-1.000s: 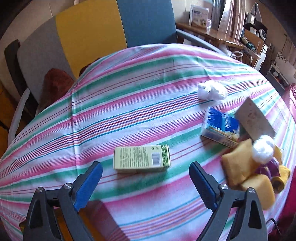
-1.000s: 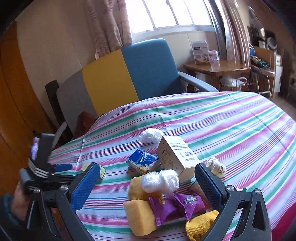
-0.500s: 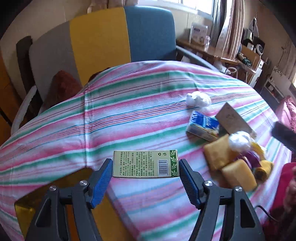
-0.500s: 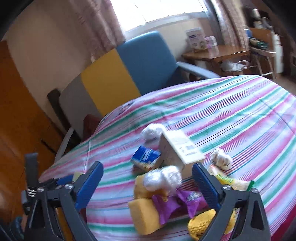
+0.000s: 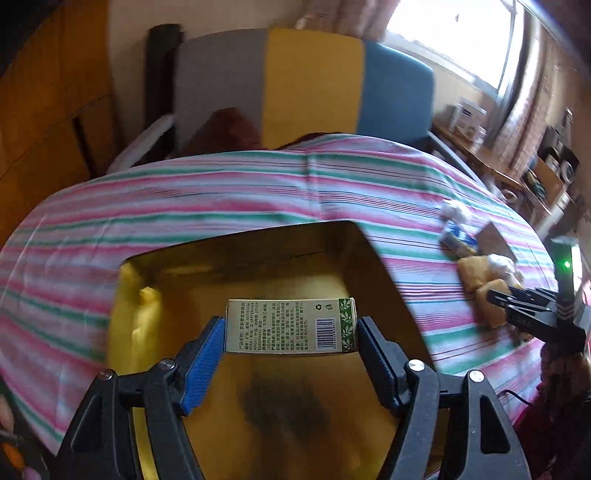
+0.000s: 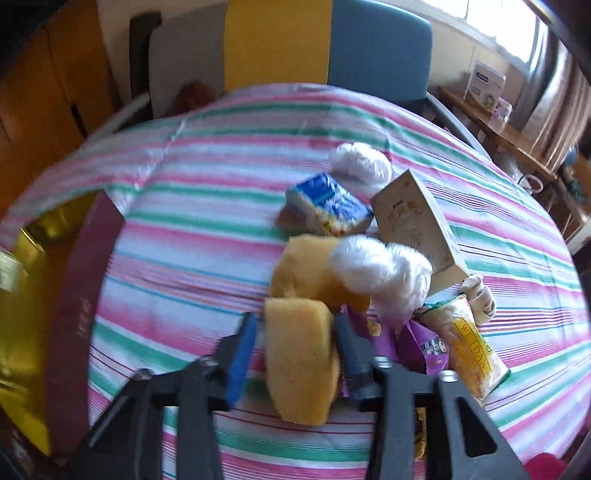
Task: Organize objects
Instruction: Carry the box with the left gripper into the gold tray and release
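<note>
Right claw (image 6: 295, 354) beside "WEIDAN" packet (image 6: 474, 356)

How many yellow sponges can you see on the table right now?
2. One sponge sits between the right gripper's fingers at the near edge of the pile. The other sponge lies just behind it, partly under a white bag. More could be hidden underneath.

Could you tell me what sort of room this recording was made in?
Most likely a living room at home: a table under a striped tablecloth, an upholstered armchair behind it, and a curtained window beside a cluttered wooden side table.
</note>
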Tool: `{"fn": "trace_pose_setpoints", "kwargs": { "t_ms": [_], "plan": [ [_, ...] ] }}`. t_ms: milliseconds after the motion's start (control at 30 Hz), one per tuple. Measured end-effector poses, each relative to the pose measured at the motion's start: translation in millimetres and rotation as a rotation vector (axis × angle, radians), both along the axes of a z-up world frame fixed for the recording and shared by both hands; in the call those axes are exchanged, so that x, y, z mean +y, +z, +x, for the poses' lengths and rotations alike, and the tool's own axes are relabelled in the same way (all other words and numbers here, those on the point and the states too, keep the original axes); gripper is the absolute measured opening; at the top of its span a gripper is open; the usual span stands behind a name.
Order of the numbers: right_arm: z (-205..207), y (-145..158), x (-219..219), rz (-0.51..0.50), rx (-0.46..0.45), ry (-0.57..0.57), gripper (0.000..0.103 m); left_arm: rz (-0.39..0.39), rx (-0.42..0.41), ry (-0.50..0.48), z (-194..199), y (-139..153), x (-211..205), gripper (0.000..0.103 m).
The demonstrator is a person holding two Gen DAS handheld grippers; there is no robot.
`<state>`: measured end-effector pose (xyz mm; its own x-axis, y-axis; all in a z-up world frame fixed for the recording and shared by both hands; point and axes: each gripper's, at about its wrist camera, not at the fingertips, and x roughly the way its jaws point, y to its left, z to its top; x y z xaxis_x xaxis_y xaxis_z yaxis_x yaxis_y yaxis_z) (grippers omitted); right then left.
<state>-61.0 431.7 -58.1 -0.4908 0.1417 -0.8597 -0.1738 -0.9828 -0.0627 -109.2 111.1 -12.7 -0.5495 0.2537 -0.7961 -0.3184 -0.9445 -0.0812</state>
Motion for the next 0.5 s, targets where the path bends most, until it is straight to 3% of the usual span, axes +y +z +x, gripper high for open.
{"fn": "trace_pose_setpoints", "kwargs": {
  "t_ms": [200,333,500],
  "plan": [
    [5,8,1,0.025,0.054,0.008,0.03,0.004,-0.028,0.156,-17,-15,-72,0.073],
    [9,17,-3,-0.008,0.111,0.034,0.03,0.015,-0.028,0.16,-38,-24,-84,0.073],
    [6,19,-18,-0.013,0.133,0.095,0.03,-0.034,-0.039,0.143,-71,-41,-77,0.073]
  ]
}}
